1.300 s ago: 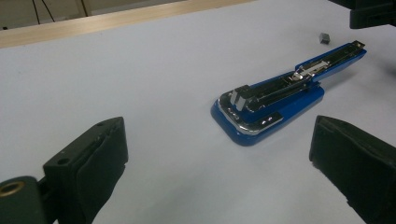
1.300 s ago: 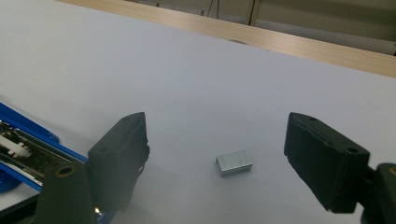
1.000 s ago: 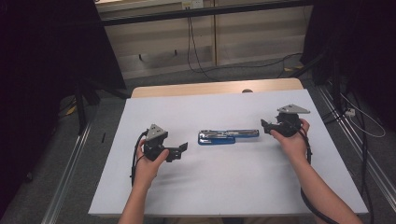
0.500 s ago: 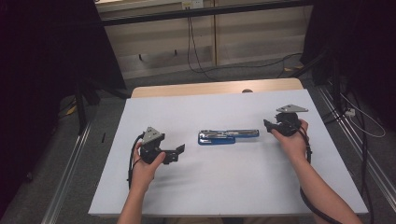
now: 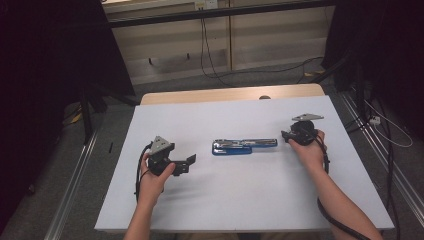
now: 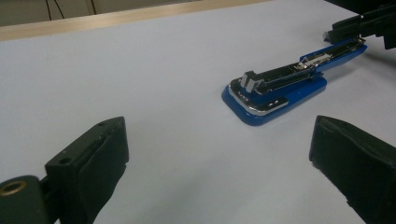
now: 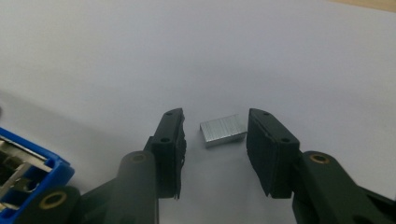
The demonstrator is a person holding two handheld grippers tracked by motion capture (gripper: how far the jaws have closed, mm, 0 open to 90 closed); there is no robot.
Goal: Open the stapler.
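Note:
A blue stapler [image 5: 244, 146] lies opened out flat at the middle of the white table [image 5: 225, 200], its metal staple channel facing up [image 6: 280, 88]. My right gripper [image 5: 286, 135] rests just off the stapler's right end. Its jaws have just been closing around a small silver block of staples [image 7: 223, 130] lying on the table. The block sits close to one jaw with a gap to the other, so my right gripper [image 7: 215, 116] is open. My left gripper [image 5: 190, 161] is left of the stapler, pointing at it, and its jaws [image 6: 219, 128] stand wide open with nothing between them.
The blue end of the stapler [image 7: 28, 172] lies beside my right gripper's jaws. The tabletop's wooden far edge [image 5: 230, 94] borders the white sheet. Cables run across the floor behind the table, and metal rails flank both sides.
Both hands stay almost in place in the high view. The left gripper has shifted only slightly, and the stapler has not moved.

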